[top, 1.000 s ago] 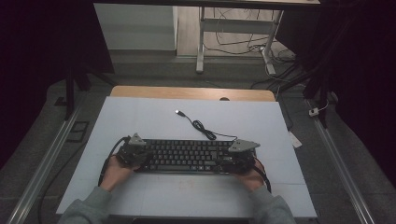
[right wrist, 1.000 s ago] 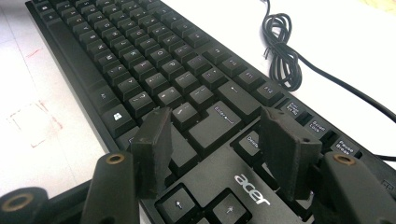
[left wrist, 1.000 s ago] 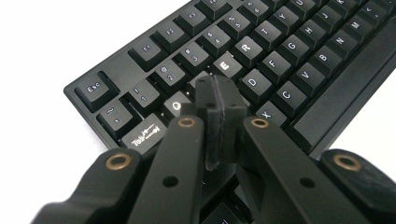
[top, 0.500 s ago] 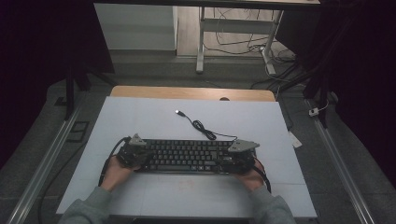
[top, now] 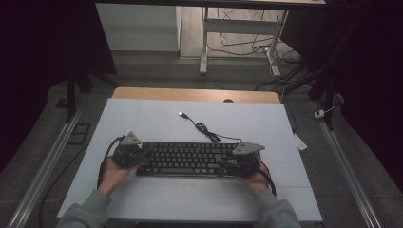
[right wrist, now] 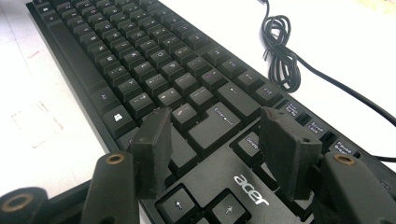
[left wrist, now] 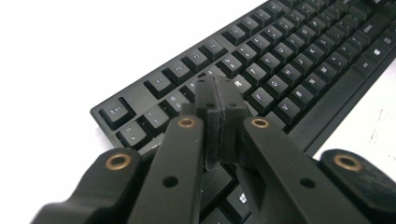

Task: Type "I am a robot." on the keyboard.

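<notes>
High view shows me the keyboard [top: 190, 159] lying flat on the near half of the white table [top: 157, 123], with my hands at its two ends. My left gripper [left wrist: 215, 100] has its jaws pressed tight together with nothing between them, and the tip hangs just above the number keys near the left end. My right gripper [right wrist: 219, 140] has its jaws standing apart over the Enter key and the arrow keys, holding nothing. I think the work is pressing keys, and I cannot tell if any key is pushed down yet, so most of it looks left to do. The keyboard is hard black plastic, long and flat, with small square keys and pale letters. Its thin black cable [top: 204, 128] curls in a loop on the far side. The jaw pads look like dull, rough rubber.
</notes>
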The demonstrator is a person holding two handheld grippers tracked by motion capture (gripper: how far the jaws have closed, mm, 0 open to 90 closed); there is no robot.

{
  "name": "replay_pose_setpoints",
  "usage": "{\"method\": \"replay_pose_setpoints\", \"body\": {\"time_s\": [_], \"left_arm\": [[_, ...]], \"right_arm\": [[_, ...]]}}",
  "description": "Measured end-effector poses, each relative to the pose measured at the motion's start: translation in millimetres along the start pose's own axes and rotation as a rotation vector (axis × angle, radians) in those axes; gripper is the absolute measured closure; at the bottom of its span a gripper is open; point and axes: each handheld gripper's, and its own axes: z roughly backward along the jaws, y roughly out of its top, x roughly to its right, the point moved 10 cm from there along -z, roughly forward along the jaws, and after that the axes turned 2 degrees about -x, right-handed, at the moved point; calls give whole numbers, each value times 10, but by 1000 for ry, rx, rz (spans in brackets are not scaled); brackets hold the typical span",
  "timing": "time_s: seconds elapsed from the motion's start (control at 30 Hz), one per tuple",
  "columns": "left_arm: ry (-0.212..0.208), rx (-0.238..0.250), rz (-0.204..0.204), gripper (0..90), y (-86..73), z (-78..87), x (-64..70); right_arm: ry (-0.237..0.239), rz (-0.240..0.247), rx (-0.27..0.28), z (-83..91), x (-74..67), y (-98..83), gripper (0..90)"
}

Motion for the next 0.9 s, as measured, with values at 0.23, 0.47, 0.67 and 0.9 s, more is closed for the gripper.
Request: {"method": "replay_pose_setpoints", "body": {"time_s": [0.23, 0.47, 0.67, 0.9], "left_arm": [[3, 23, 32, 767, 16, 23, -45], [2, 44, 53, 530, 47, 39, -36], [-6, 45, 53, 462, 58, 36, -10], [-21, 39, 50, 424, 64, 21, 29]], "right_arm": [[3, -4, 5, 0, 8, 1, 445], [3, -2, 0, 2, 7, -3, 445], [-2, -1, -4, 0, 8, -6, 444], [-1, 0, -5, -2, 7, -7, 444]]}}
